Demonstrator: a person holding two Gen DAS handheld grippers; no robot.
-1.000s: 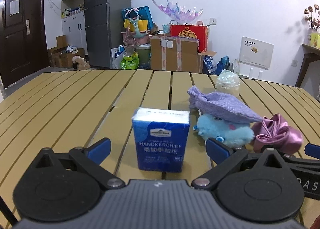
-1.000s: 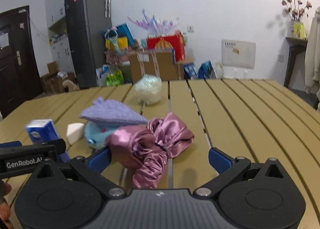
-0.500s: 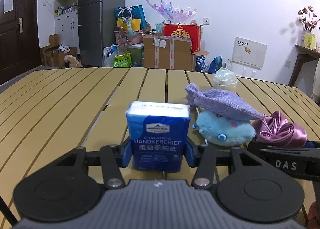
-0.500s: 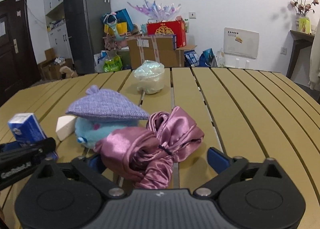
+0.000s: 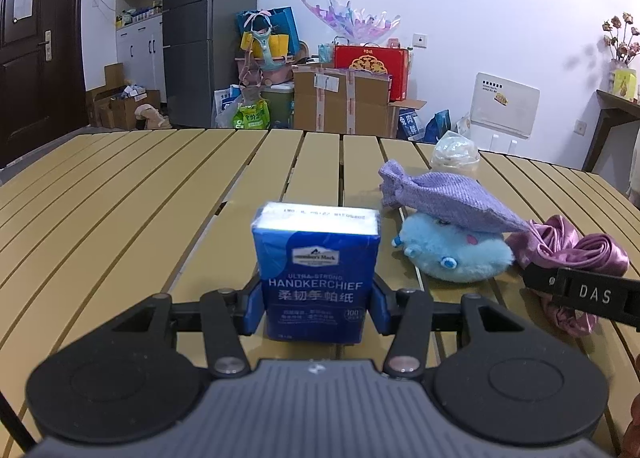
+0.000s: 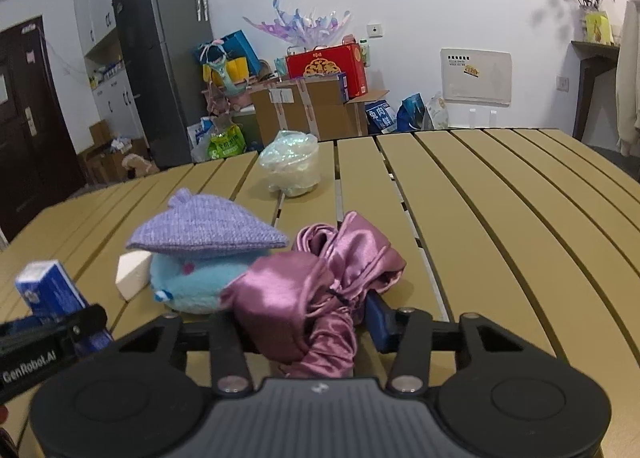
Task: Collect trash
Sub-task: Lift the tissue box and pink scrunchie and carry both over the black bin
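The left gripper (image 5: 316, 308) is clamped on both sides of the blue tissue pack (image 5: 316, 272), which stands upright on the slatted table (image 5: 140, 198). The right gripper (image 6: 304, 318) is pinched around the pink satin cloth (image 6: 316, 290) just beside the blue plush toy (image 6: 192, 286). Both items look grasped but not lifted, no bin is in view, and the plastic-wrapped cup (image 6: 292, 168) farther back sits untouched, so most collecting remains.

Things spread along the near part of the slatted surface (image 5: 120, 218)

Handkerchief pack (image 5: 316, 274) left; plush toy (image 5: 456, 250) right of it, knitted hat (image 5: 448, 198) on top; satin scrunchie (image 6: 316, 298) further right; wrapped cup (image 6: 292, 168) far behind.
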